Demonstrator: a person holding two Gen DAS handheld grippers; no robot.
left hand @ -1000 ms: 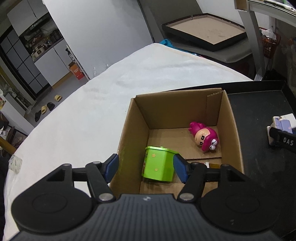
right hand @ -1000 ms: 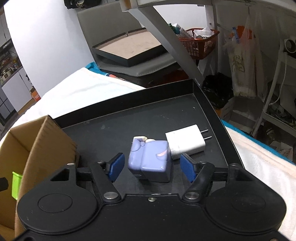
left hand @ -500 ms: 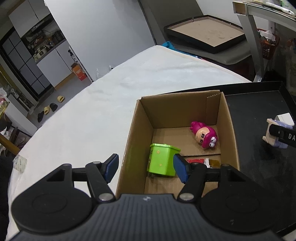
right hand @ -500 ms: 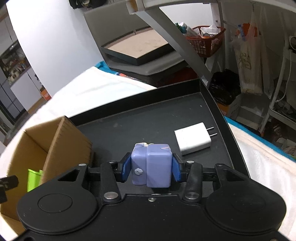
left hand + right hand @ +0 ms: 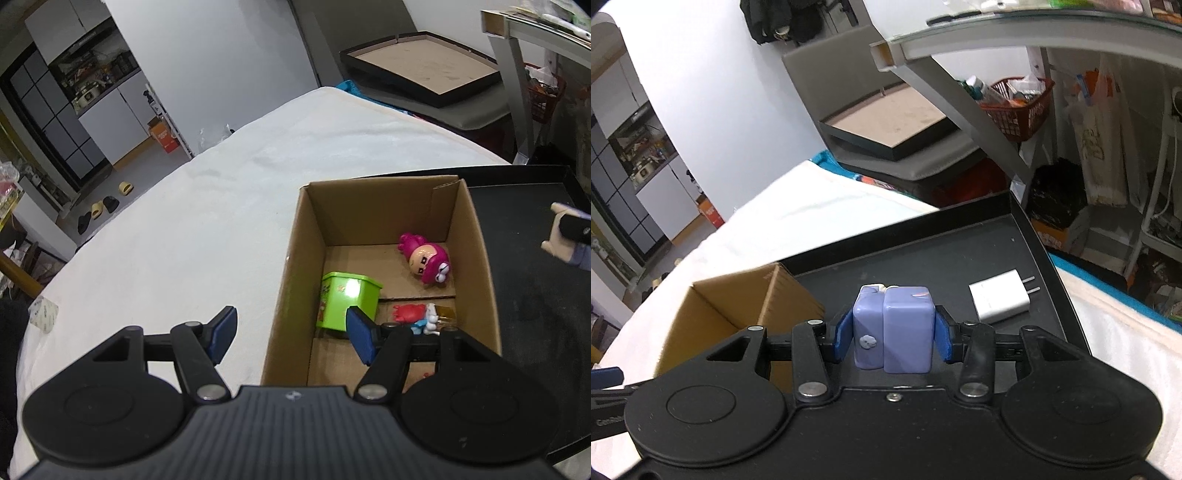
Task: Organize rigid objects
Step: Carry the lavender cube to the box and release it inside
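Note:
My right gripper (image 5: 891,338) is shut on a lavender block toy (image 5: 892,328) and holds it above the black tray (image 5: 923,254); it also shows at the right edge of the left wrist view (image 5: 569,238). A white charger plug (image 5: 1001,301) lies on the tray. The cardboard box (image 5: 476,236) stands left of the tray (image 5: 738,295) and holds a green container (image 5: 347,302), a pink doll (image 5: 424,260) and small red and white figures (image 5: 417,314). My left gripper (image 5: 291,334) is open and empty above the box's near left wall.
A white cloth (image 5: 184,229) covers the table left of the box. A framed board (image 5: 886,122) lies on a grey chair behind the table. A glass table's metal leg (image 5: 979,114) slants over the tray's far right corner. A red basket (image 5: 1019,103) stands behind it.
My right gripper closed on the lavender block and lifted it off the tray, moving left toward the box. My left gripper drew back and up from the box, leaving the green container inside.

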